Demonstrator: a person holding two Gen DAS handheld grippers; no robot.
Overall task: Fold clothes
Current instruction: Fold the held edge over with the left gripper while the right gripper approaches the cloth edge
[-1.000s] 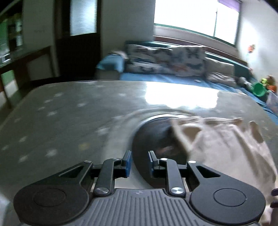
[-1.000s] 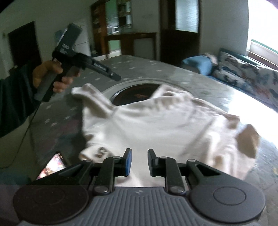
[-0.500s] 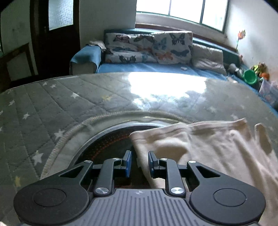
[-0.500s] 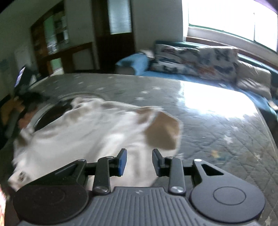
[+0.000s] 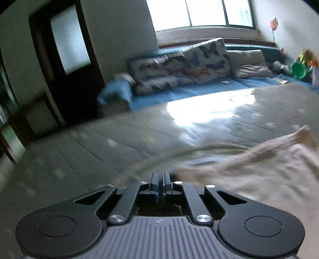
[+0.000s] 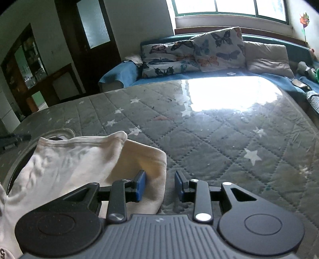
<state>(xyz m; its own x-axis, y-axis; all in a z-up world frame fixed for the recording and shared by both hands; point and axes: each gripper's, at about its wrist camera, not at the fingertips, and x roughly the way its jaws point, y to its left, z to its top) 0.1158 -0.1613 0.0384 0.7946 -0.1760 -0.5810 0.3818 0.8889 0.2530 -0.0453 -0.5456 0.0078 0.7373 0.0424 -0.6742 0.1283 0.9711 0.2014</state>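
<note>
Garment [image 6: 65, 165] on quilted table [image 6: 219, 135]; sofa [image 6: 199, 75] behind; gripper [image 6: 160, 186] apparently straddling hem.

left wrist: low over table [image 5: 99, 151], facing sofa [image 5: 199, 87] | right wrist: same | shared: both

Window [image 6: 231, 8] backlight, glare on table [image 6: 229, 93]; left view motion-blurred; fisheye edges dark.

Blue sofa [image 6: 199, 76] w/ butterfly cushions [image 6: 199, 51] sits under bright window [image 6: 229, 7]; dark glazed door [image 6: 93, 33] to sofa's left, star-quilted cover [image 6: 219, 127] in front.
</note>
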